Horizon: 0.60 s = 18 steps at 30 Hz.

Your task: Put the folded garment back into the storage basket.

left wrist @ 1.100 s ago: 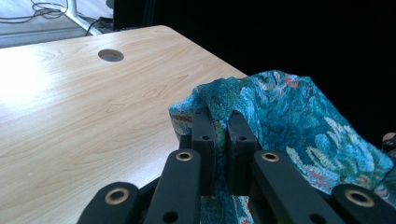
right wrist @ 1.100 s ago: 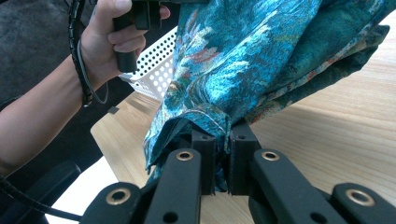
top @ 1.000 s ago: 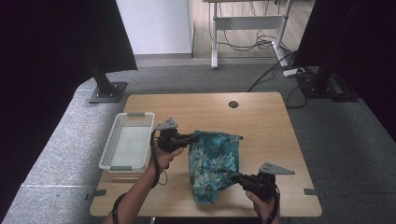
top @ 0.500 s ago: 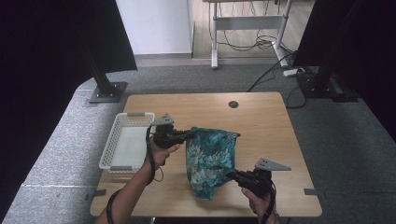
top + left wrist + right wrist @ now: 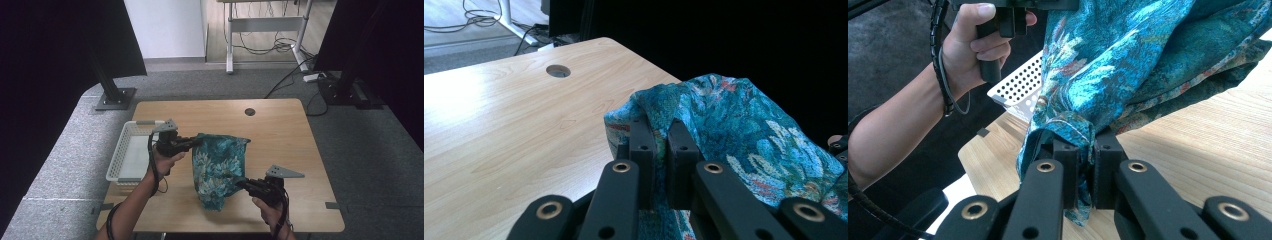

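A teal flower-print cloth (image 5: 217,167) hangs in folds over the middle of the wooden table (image 5: 280,135). My left gripper (image 5: 196,142) is shut on the cloth's upper left edge, lifted above the tabletop. In the left gripper view the jaws pinch a fold of the cloth (image 5: 724,120). My right gripper (image 5: 239,183) is shut on a lower corner near the table's front edge. The right gripper view shows that corner of the cloth (image 5: 1108,75) bunched between its jaws, with the person's left hand (image 5: 973,45) gripping the other tool's handle beyond it.
A white perforated basket (image 5: 120,165) stands at the table's left edge, beside the left hand. A round cable hole (image 5: 250,111) lies in the tabletop at the back. Black stands and cables sit on the grey floor beyond the table.
The left gripper has risen and drawn slightly toward the basket with the cloth's edge. The right gripper has pulled its corner up and left, so the cloth hangs more bunched.
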{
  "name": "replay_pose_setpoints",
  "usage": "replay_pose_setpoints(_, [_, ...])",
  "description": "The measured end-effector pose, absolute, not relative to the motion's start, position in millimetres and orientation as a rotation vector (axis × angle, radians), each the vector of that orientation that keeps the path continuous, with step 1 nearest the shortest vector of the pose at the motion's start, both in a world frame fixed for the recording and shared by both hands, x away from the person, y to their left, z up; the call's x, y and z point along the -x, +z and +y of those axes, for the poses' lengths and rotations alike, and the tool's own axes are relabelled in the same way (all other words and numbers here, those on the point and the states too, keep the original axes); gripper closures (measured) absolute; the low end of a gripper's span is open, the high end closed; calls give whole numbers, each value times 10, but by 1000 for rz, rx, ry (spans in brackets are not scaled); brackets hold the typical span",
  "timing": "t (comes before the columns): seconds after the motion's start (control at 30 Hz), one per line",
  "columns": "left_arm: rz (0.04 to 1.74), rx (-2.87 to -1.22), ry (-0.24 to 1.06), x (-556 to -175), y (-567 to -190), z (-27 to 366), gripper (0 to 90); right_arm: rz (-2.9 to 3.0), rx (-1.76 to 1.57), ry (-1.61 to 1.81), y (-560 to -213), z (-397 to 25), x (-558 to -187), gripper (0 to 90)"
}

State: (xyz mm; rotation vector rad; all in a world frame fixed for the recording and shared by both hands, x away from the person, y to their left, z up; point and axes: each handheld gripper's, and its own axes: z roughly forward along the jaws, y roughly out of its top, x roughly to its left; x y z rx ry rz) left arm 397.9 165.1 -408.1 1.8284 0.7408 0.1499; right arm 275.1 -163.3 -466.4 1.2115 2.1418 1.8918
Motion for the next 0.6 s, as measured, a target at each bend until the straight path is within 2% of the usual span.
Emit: replay_pose_setpoints(0.6, [742, -1829, 156, -3967, -4060, 1673, 835, 2141, -1208, 1898, -4644, -1605, -2760, 850])
